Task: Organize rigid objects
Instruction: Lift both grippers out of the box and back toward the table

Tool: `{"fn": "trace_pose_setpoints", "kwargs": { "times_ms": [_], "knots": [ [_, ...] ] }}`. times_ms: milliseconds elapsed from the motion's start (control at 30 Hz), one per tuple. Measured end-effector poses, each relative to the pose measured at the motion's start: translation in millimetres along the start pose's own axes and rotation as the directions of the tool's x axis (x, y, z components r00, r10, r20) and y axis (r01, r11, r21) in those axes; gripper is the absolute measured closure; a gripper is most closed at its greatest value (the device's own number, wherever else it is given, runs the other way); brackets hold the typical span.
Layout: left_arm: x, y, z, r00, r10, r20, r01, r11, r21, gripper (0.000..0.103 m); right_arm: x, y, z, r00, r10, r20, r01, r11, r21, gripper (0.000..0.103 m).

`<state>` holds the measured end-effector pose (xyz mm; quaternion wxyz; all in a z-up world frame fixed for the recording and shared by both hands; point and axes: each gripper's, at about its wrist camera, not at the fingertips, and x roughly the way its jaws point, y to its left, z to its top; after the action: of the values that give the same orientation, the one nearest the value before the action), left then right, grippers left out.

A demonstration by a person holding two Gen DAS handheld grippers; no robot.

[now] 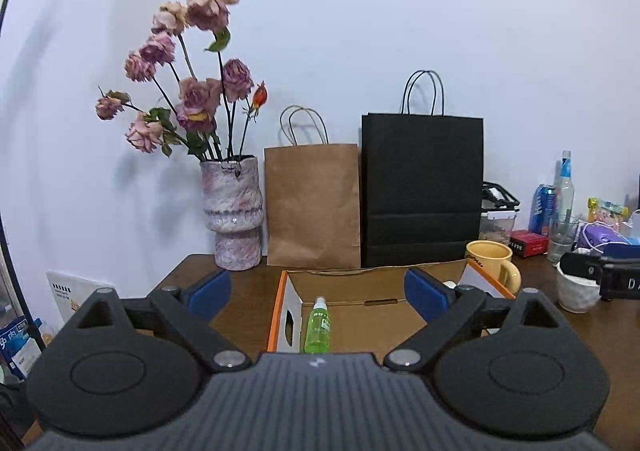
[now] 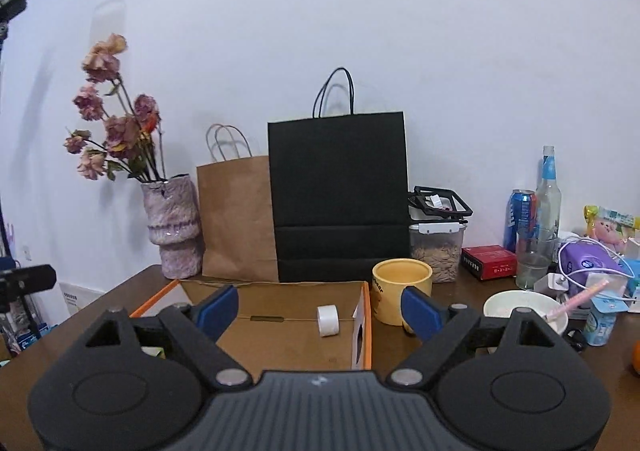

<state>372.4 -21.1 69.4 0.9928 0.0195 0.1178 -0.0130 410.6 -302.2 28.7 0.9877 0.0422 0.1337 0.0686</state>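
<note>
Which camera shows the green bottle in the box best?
The left wrist view: the green bottle lies in full sight on the box floor. The right wrist view shows only a green sliver behind a finger.

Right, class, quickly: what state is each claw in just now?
Left claw: open, holding nothing.
Right claw: open, holding nothing.

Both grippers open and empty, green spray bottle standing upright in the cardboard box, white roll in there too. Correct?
One error: the green spray bottle is lying on its side on the floor of the cardboard box, not standing, as the left wrist view shows. The rest holds: left gripper and right gripper are open and empty, and the white roll is in the box.
</note>
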Motion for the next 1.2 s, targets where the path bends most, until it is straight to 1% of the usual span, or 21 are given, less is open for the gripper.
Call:
{"fn": "trace_pose_setpoints", "kwargs": {
  "times_ms": [133,233,333,400,433,467,533,633,700,767,800,900,967,1000,1100,1200],
  "knots": [
    [-34.3,1.2,-12.1,1.000,-0.005,0.026,0.005,1.000,-0.002,0.007,-34.3,6.2,-13.7,1.000,0.016,0.026,-0.015,0.999,-0.029,0.015],
    [-63.8,1.6,-21.9,0.999,-0.009,0.045,0.009,1.000,-0.002,0.006,-64.8,5.4,-24.9,0.998,0.029,0.051,-0.028,1.000,-0.011,0.014],
    [-97.0,-0.3,-33.8,0.997,-0.030,0.067,0.031,1.000,-0.006,0.003,-97.4,5.4,-38.8,0.997,0.034,0.065,-0.035,0.999,0.010,0.014],
    [-118.3,-3.3,-45.0,0.996,-0.055,0.073,0.054,0.998,0.011,0.002,-119.6,8.4,-48.2,0.996,0.038,0.085,-0.038,0.999,-0.003,0.014],
    [-127.3,-4.6,-50.8,0.995,-0.065,0.073,0.064,0.998,0.015,0.002,-133.2,10.4,-55.3,0.993,0.050,0.103,-0.047,0.998,-0.028,0.012],
    [-138.1,-5.4,-57.9,0.995,-0.073,0.069,0.072,0.997,0.018,0.002,-142.9,11.9,-60.3,0.992,0.053,0.112,-0.048,0.998,-0.045,0.008],
    [-160.0,-4.7,-73.0,0.994,-0.093,0.056,0.092,0.996,0.014,0.002,-165.5,15.1,-72.9,0.992,0.047,0.119,-0.039,0.997,-0.068,0.004],
    [-192.8,-0.2,-95.0,0.993,-0.108,0.049,0.109,0.994,-0.014,0.000,-198.5,20.1,-90.7,0.992,0.057,0.115,-0.049,0.996,-0.073,0.004],
    [-214.8,3.0,-111.0,0.994,-0.102,0.049,0.104,0.994,-0.025,0.000,-220.9,24.6,-102.5,0.992,0.052,0.118,-0.045,0.997,-0.064,0.003],
    [-234.2,5.1,-126.4,0.994,-0.101,0.038,0.101,0.995,-0.018,0.000,-240.2,30.5,-117.2,0.989,0.046,0.140,-0.037,0.997,-0.072,0.000],
    [-245.3,7.0,-135.1,0.994,-0.106,0.034,0.106,0.994,-0.009,0.000,-247.8,34.2,-125.0,0.988,0.041,0.148,-0.029,0.996,-0.082,0.000],
    [-262.6,18.0,-151.8,0.996,-0.086,0.005,0.086,0.996,-0.030,0.000,-263.0,46.2,-149.1,0.988,0.029,0.149,-0.009,0.991,-0.137,0.000],
    [-267.2,24.0,-158.9,0.997,-0.071,-0.028,0.070,0.997,-0.037,0.000,-271.3,51.3,-163.6,0.991,0.023,0.135,-0.004,0.991,-0.135,0.000],
    [-268.7,25.7,-160.5,0.997,-0.067,-0.032,0.066,0.997,-0.026,0.000,-275.5,53.9,-169.1,0.992,0.029,0.124,-0.014,0.992,-0.123,0.000],
    [-274.9,28.0,-158.1,0.999,-0.048,-0.006,0.048,0.999,-0.012,0.000,-288.2,56.3,-180.8,0.994,0.047,0.102,-0.037,0.995,-0.095,0.000],
    [-282.8,25.9,-155.0,0.998,-0.060,0.017,0.060,0.998,-0.030,0.000,-299.8,58.8,-184.5,0.993,0.056,0.107,-0.045,0.994,-0.101,0.000]
  ]
}}
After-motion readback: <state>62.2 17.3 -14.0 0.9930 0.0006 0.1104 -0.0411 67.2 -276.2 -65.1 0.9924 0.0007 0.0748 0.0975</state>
